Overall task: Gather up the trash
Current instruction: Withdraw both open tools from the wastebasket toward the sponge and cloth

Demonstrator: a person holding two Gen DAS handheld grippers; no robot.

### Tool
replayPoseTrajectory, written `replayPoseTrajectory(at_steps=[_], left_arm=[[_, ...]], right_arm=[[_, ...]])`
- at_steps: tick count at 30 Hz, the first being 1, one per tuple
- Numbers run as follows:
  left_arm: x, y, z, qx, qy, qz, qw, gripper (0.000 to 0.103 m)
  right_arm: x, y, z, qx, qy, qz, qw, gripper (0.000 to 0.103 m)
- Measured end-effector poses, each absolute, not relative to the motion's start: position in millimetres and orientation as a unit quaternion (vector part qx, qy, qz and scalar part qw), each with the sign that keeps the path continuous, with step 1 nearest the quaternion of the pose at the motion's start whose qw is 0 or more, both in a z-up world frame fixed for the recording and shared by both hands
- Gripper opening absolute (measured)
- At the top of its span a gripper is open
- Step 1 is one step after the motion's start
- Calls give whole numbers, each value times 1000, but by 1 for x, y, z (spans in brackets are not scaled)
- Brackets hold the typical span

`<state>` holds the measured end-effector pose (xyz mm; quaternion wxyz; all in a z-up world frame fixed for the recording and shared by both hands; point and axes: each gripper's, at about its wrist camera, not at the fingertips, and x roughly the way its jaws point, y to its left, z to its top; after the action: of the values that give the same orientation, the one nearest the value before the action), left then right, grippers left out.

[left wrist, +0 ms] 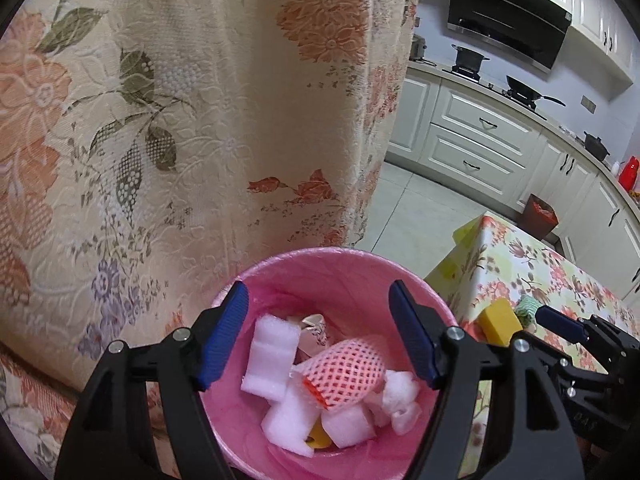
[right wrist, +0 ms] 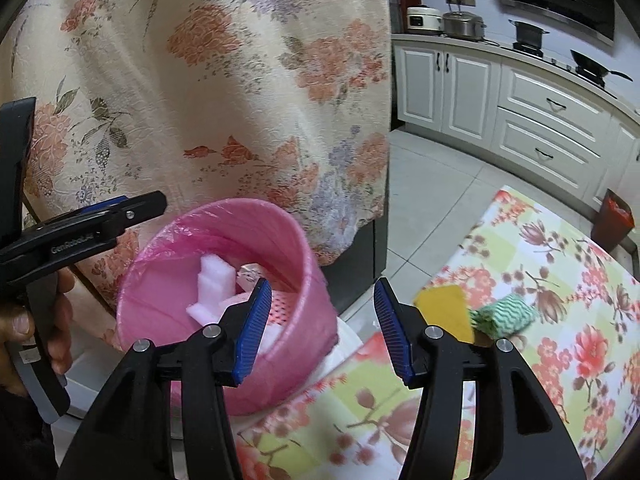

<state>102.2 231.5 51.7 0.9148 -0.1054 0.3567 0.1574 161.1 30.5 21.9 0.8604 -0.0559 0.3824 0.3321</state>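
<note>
The left hand-held gripper (left wrist: 320,336) hangs over the pink bin (left wrist: 280,268), fingers apart and empty; foam pieces (left wrist: 276,350) and a pink net sleeve (left wrist: 344,372) lie inside. The right hand-held gripper (right wrist: 320,326), also spread and empty, is nearer the remaining trash: a yellow sponge (right wrist: 444,310) and a green-striped cloth (right wrist: 506,314) on the flowered counter (right wrist: 560,280), ahead and to its right. The sponge's long axis appears to run away from the fingers, tilted rightward.

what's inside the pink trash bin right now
The pink trash bin holds white foam pieces, a pink foam fruit net, a crumpled wrapper and something yellow underneath. Anything deeper is covered.
</note>
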Motion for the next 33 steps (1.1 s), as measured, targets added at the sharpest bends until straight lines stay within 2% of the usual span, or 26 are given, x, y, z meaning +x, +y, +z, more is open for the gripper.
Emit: replayPoseTrajectory(at_steps=[21, 33], left_arm=[[112, 152, 56, -76, 361, 109, 923, 70], [136, 102, 49, -54, 375, 76, 922, 70]], right_arm=[[165, -65, 17, -25, 385, 277, 880, 52], [178, -112, 9, -9, 388, 246, 888, 59]])
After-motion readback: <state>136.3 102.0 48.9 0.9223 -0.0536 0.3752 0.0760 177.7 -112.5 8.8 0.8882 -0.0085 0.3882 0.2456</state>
